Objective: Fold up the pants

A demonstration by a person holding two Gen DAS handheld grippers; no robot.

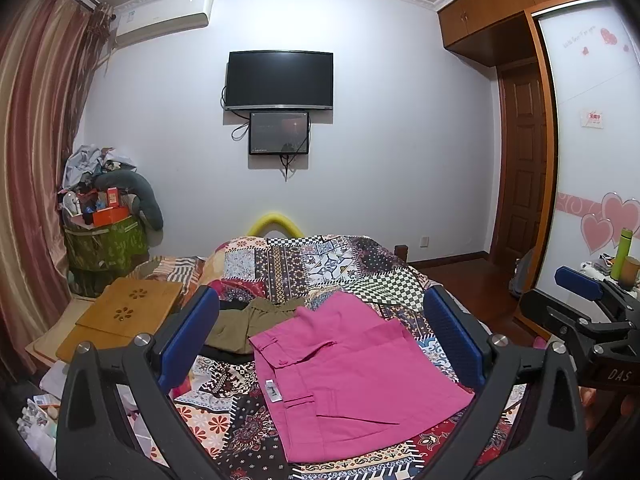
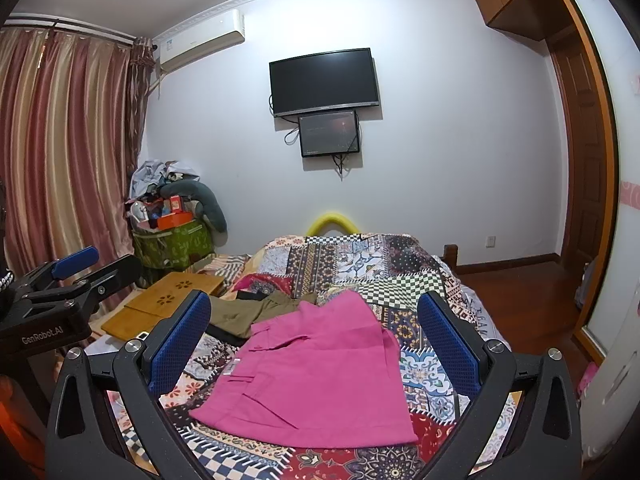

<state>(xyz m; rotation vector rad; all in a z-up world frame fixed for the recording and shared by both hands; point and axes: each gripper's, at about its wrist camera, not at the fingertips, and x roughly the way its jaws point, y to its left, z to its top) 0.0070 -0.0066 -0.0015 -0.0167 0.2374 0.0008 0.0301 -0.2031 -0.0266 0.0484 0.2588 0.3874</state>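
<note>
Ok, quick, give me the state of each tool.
Left tool: open, holding nothing, above the pink pants.
Right tool: open, holding nothing, also above the pants.

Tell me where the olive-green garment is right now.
The olive-green garment lies on the patchwork bedspread, just beyond and left of the pink pants, its edge tucked under them; the wooden lap tray sits further left.
</note>
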